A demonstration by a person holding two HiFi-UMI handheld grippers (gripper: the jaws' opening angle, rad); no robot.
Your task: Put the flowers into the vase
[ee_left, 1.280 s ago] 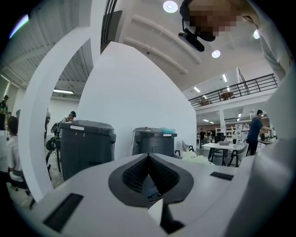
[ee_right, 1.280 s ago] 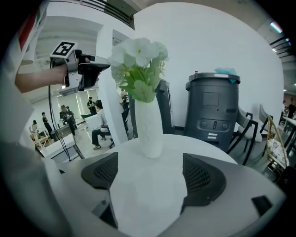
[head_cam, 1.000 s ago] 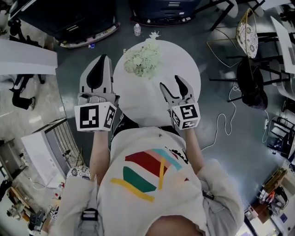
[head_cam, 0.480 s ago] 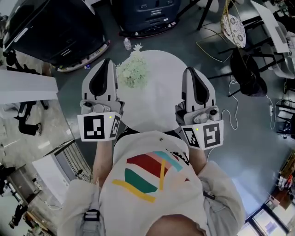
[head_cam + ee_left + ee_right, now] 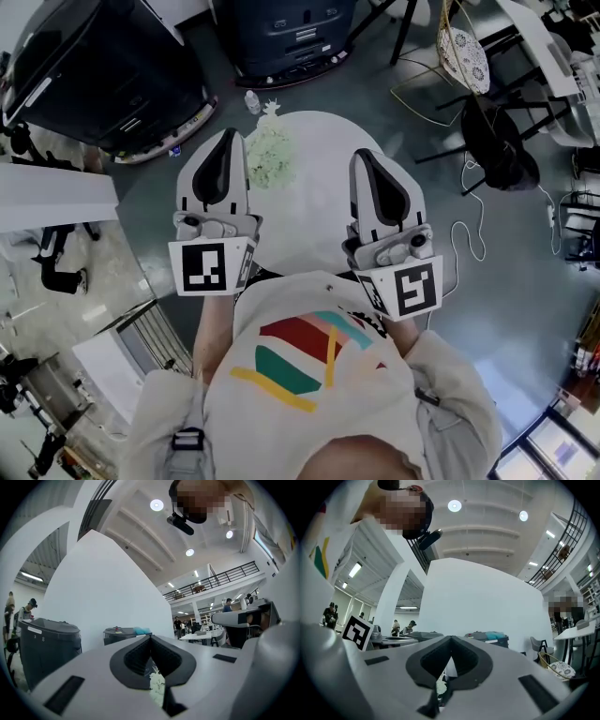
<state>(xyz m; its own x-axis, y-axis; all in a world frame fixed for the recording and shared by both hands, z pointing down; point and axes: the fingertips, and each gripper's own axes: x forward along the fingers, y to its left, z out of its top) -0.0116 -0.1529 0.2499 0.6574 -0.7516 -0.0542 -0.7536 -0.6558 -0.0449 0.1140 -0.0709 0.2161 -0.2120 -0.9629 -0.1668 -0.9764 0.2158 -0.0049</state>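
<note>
Flowers: pale bunch lying on far left part of round white table. Left gripper: jaws closed together, nothing held, just left of bunch (blossoms show through gap under pads in left gripper view). Right gripper: jaws closed tip to tip, empty, over table's right side, apart from flowers.

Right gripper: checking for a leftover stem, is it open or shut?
Shut. The right gripper has its tips together in its own view, with nothing clamped between them.
</note>
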